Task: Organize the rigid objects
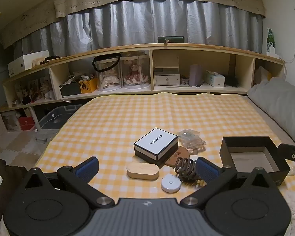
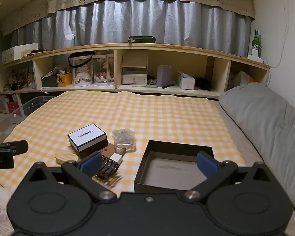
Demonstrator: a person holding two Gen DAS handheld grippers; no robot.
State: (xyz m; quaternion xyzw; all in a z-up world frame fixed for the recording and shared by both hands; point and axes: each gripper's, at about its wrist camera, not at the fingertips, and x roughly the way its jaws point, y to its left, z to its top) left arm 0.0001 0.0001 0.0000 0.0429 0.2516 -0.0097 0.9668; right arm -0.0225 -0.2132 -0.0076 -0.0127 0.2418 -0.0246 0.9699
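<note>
Both claws are hovering with jaws spread fully, holding nothing. Left gripper [image 1: 147, 170] is looking down at the cluster just ahead of it: wooden case [image 1: 142, 170] and tape measure [image 1: 170, 182] between its fingers, CHANEL box [image 1: 155, 146] beyond. Right gripper [image 2: 148, 163] is sitting over the empty black tray [image 2: 175, 170], probably the collecting bin, hence the items grouped just beside it.

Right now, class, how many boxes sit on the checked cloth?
3. The white-lidded box at the centre, the clear plastic box just behind and right of it, and the open black box, empty, on the right. Smaller ones could hide behind these.
</note>
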